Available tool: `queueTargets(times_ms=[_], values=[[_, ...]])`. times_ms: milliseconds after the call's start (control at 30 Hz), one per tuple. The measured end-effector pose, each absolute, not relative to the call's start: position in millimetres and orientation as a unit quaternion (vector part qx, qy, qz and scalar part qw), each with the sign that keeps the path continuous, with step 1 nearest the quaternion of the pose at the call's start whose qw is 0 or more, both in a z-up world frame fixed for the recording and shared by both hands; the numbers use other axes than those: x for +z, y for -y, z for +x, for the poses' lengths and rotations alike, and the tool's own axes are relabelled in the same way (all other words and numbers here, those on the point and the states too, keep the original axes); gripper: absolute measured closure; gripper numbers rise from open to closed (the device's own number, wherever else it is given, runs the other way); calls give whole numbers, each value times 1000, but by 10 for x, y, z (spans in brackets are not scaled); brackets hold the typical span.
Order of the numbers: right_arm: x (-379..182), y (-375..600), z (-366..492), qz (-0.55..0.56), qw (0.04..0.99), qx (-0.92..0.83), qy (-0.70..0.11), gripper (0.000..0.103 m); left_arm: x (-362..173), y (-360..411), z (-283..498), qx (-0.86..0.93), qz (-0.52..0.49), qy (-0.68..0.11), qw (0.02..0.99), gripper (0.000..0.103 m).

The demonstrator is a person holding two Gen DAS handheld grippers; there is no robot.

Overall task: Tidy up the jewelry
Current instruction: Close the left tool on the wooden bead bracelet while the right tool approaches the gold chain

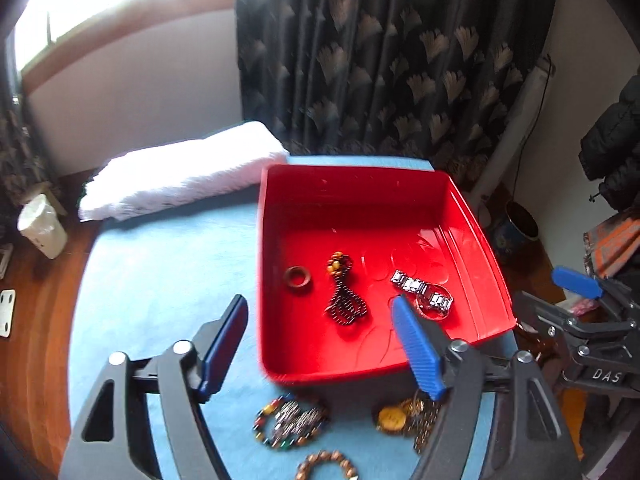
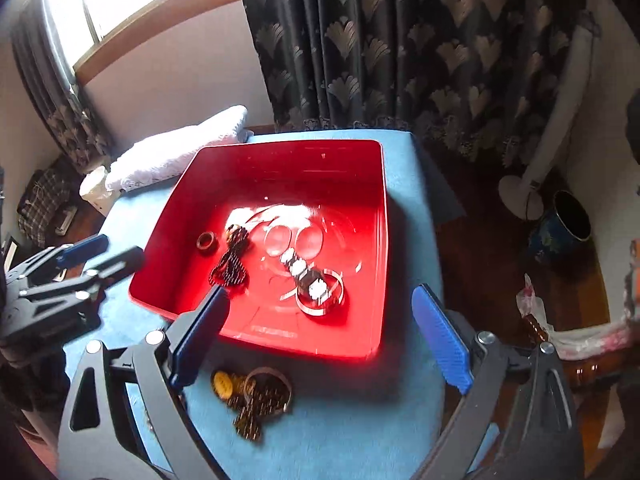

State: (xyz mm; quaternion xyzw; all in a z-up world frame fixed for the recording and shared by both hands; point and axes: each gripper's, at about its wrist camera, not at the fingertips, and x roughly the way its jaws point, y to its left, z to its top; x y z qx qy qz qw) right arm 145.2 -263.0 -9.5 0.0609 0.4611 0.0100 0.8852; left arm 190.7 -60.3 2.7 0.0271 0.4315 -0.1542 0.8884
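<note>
A red tray [image 1: 280,216] [image 2: 384,240] sits on a blue cloth. In it lie a brown ring [image 1: 297,278] [image 2: 207,241], a dark beaded piece with an orange bead [image 1: 345,296] [image 2: 232,266] and a silver watch [image 1: 424,294] [image 2: 316,286]. On the cloth before the tray lie a multicoloured bead bracelet with a silver chain [image 1: 290,424], a wooden bead bracelet [image 1: 326,466] and a gold pendant heap [image 1: 404,420] [image 2: 252,396]. My left gripper [image 1: 320,316] [image 2: 100,252] is open and empty above the tray's near edge. My right gripper [image 2: 320,300] is open and empty, over the tray's near part.
A folded white towel [image 1: 180,172] [image 2: 176,152] lies at the cloth's far left. A dark patterned curtain [image 1: 380,60] hangs behind. A white bin [image 1: 40,226], a fan stand [image 2: 524,192] and a dark pot [image 2: 564,224] stand on the wooden floor.
</note>
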Motion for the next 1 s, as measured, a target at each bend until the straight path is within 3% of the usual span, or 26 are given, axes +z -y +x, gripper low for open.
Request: queueTargets(times_ms=[67, 233, 1000], values=[[-90, 2612, 1319, 67, 882, 13, -466, 10, 77, 529, 1802, -148, 28, -425, 893, 21], [-170, 2531, 1050, 72, 869, 9, -490, 7, 115, 347, 1505, -137, 29, -417, 898, 16], [-672, 2308, 555, 77, 839, 13, -539, 7, -645, 65, 886, -118, 50, -515, 847, 17]])
